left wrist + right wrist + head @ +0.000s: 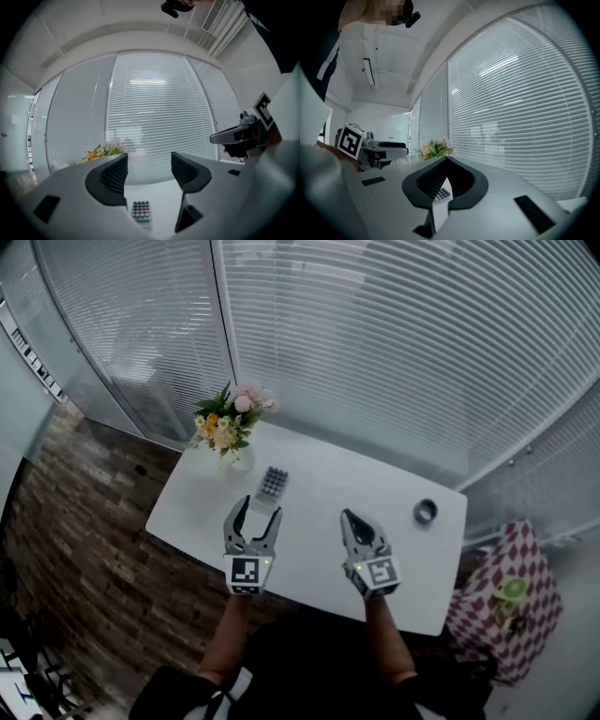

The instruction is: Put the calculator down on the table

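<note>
A small grey calculator lies flat on the white table, keys up, just beyond my left gripper. That gripper hovers open above the table with nothing between its jaws. In the left gripper view the calculator shows low between the spread jaws of the left gripper. My right gripper hangs over the table's middle, tips together and empty. In the right gripper view the right gripper is shut, and the calculator peeks through the slit below its tips.
A vase of flowers stands at the table's far left corner, just behind the calculator. A roll of tape lies far right. A checkered stool with green items stands right of the table. Window blinds run behind.
</note>
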